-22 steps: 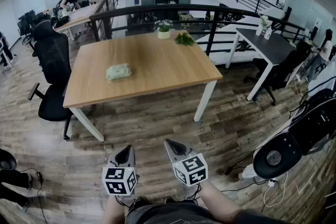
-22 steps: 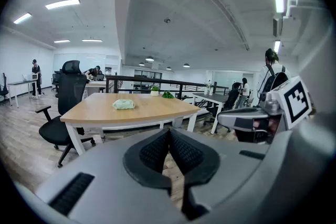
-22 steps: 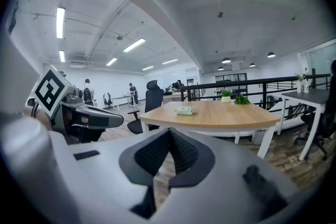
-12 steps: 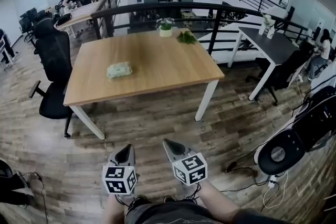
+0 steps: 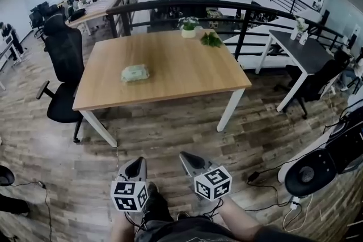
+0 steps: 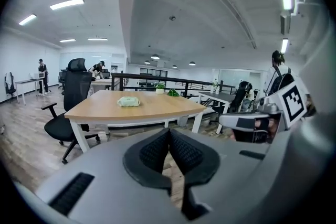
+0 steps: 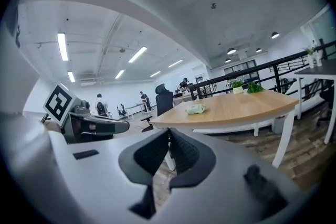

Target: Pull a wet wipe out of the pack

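A pale green wet wipe pack (image 5: 135, 73) lies flat on the left half of a wooden table (image 5: 187, 73) some way ahead of me. It also shows as a small green pack (image 6: 128, 102) in the left gripper view and as a distant pack (image 7: 196, 109) in the right gripper view. My left gripper (image 5: 135, 165) and right gripper (image 5: 187, 160) hang side by side low over the floor, well short of the table. Both are shut with nothing between their pads.
A black office chair (image 5: 63, 73) stands at the table's left side. A potted plant (image 5: 188, 26) and green leaves (image 5: 211, 39) sit at the table's far edge, against a black railing (image 5: 170, 7). A dark table (image 5: 298, 48) stands to the right, cables and a round black device (image 5: 309, 172) nearer.
The view has advanced slightly toward the table, which now sits a little lower and to the right in the head view. Both grippers keep their places and stay shut.
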Action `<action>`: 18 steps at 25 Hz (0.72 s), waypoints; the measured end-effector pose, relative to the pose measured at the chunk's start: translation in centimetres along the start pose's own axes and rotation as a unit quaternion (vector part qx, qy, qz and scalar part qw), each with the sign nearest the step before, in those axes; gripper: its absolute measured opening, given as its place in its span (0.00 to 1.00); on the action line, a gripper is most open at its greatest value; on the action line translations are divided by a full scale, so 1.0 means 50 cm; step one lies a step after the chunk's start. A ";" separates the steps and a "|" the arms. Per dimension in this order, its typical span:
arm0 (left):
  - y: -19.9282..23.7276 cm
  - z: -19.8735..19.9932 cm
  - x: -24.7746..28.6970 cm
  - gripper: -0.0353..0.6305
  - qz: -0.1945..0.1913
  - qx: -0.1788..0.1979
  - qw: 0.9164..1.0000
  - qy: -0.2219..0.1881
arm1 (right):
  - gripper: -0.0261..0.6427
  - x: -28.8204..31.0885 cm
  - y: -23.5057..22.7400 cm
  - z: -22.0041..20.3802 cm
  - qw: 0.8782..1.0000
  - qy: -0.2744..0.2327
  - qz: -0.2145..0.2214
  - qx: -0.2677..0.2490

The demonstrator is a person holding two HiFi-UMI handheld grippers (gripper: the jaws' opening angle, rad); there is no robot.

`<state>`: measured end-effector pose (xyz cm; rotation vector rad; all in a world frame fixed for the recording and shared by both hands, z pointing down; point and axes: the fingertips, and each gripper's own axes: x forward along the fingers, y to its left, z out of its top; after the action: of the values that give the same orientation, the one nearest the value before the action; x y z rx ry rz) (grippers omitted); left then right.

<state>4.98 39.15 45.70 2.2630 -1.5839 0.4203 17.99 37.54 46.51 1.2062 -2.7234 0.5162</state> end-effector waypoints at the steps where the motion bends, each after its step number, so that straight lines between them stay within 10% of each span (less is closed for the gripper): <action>1: 0.008 0.004 0.005 0.07 0.003 -0.001 1.000 -0.001 | 0.08 0.009 -0.004 -0.001 1.000 0.004 -0.002 -0.007; 18: 0.189 0.116 0.217 0.07 -0.009 -0.024 1.000 -0.012 | 0.08 0.197 -0.151 0.069 0.997 0.017 -0.070 -0.010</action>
<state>-0.08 24.48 46.22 2.2528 -1.5660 0.3476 16.99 24.74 47.62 1.3576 -2.5869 0.4875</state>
